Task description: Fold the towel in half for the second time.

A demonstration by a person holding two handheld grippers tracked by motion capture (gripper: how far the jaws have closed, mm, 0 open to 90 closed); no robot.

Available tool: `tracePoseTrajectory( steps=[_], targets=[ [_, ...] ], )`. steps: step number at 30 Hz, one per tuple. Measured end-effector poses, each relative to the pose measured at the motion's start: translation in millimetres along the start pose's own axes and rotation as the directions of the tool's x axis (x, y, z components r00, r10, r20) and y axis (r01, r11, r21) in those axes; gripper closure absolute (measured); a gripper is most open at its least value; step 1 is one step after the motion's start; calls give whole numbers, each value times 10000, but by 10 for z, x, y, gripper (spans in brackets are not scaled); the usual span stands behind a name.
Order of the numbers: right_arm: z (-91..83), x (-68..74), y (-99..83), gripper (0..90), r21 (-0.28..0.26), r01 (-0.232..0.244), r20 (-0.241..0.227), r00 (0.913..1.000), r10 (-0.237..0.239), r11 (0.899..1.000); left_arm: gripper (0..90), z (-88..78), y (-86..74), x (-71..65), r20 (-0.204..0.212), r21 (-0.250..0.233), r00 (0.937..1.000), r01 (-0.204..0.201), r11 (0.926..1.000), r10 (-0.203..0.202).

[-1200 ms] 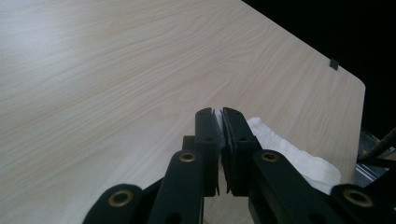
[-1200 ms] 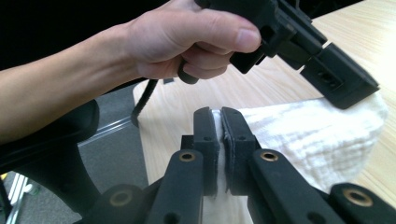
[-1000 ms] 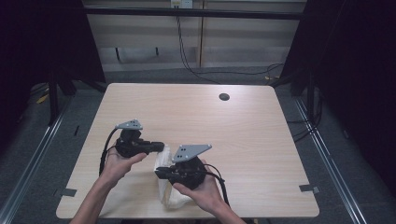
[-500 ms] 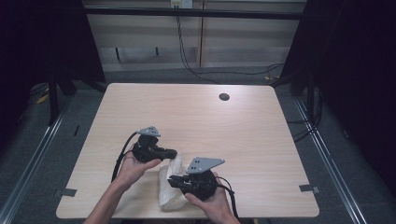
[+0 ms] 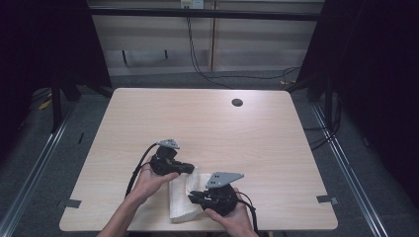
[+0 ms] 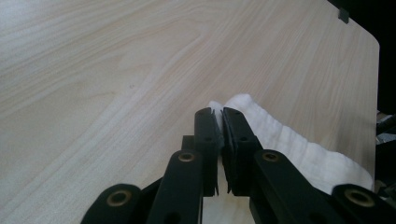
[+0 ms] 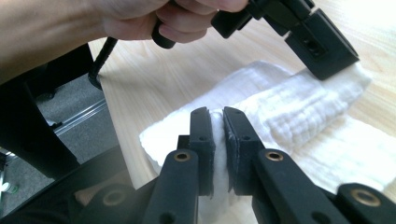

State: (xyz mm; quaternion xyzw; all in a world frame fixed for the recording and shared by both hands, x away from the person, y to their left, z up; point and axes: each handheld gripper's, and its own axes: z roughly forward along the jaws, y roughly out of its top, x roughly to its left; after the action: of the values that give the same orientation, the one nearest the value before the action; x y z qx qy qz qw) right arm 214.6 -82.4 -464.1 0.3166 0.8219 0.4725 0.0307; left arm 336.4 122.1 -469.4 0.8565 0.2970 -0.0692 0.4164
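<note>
The worktop (image 5: 207,123) is a pale wood-grain surface carrying a white cloth (image 5: 184,200) near its front edge, partly folded, with a doubled layer lying over a flat lower layer. A small dark round fitting (image 5: 237,102) sits well apart toward the far edge. The left gripper (image 6: 221,122) is clamped on a corner of the cloth at its far end; the right gripper (image 7: 216,122) is clamped on the cloth's edge at the near end, fabric visible between its jaws. The step in hand appears to be laying a fold down onto the worktop. To do this well, lower both grippers together at matched height, keep the held edge taut between them, align it with the layer beneath, and release only once the fabric rests flat.
</note>
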Motion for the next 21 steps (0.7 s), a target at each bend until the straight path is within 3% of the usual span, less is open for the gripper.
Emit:
tracePoseTrajectory(
  steps=[6,10,17,21],
  targets=[
    [-7,-23,-40,825,87,-48,39,10000,48,10000,850,77,-20,2,199,106,9998,68,9999,-70],
    [-6,-34,-55,783,322,7,27,10000,-8,9995,837,115,-17,-38,-31,213,9999,-128,9997,129],
    [-72,-86,-96,763,668,128,217,9997,-143,9977,830,184,-16,-55,144,233,9998,-100,9997,97],
    [-129,-139,-175,798,543,-59,163,9999,50,9985,825,209,3,-88,267,217,9986,-466,9987,460]
  ],
)
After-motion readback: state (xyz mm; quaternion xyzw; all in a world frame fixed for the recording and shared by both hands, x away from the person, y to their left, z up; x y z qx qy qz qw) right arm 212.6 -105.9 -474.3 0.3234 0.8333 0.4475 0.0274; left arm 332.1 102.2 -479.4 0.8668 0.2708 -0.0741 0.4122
